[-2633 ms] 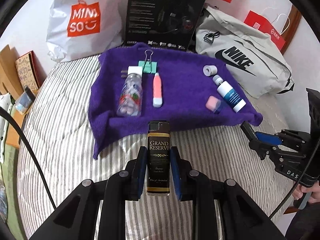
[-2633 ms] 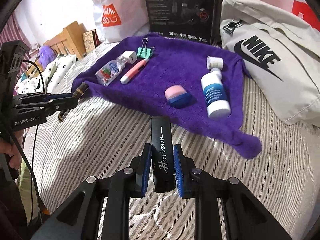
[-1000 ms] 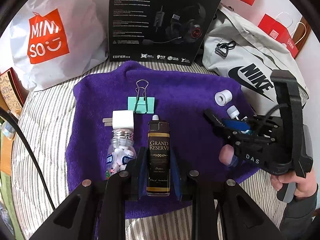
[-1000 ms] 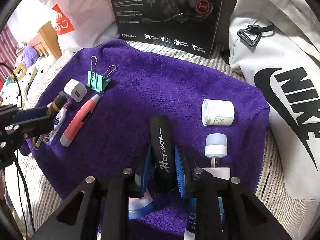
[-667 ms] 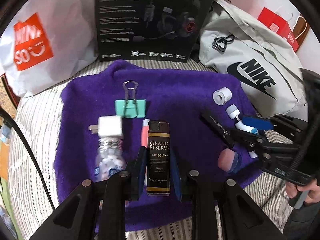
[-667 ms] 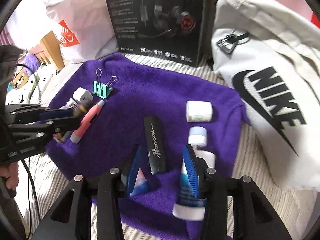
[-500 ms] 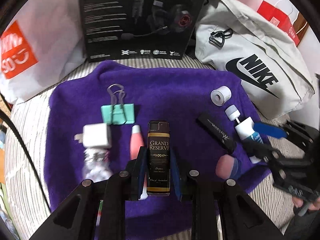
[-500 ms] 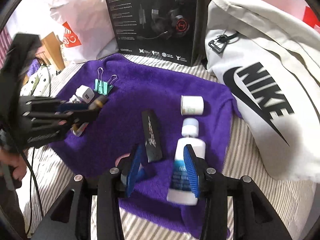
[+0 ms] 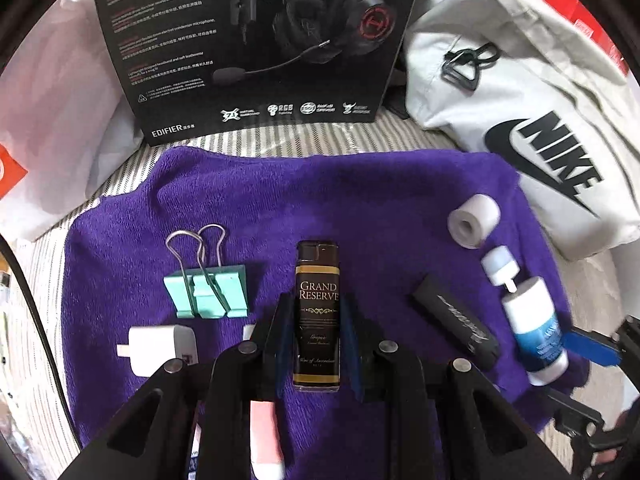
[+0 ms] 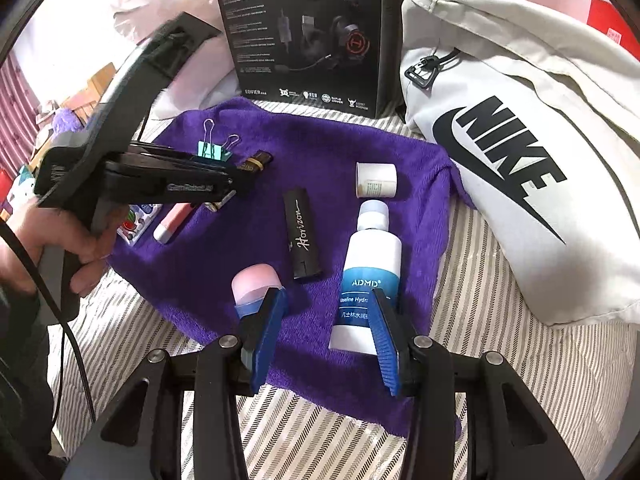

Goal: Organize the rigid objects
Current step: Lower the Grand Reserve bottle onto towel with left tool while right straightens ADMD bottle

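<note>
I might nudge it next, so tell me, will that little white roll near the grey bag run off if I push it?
Probably. The white roll lies on its side, so it could roll, though the fluffy purple towel should slow it. It looks hollow, so likely light.

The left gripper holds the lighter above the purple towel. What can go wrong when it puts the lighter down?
The left gripper is shut on the black and gold Grand Reserve lighter. The pink and white tube lies close under its fingers and may get knocked. The mint green binder clip and the black Horizon lighter flank a narrow free strip of purple towel.
</note>
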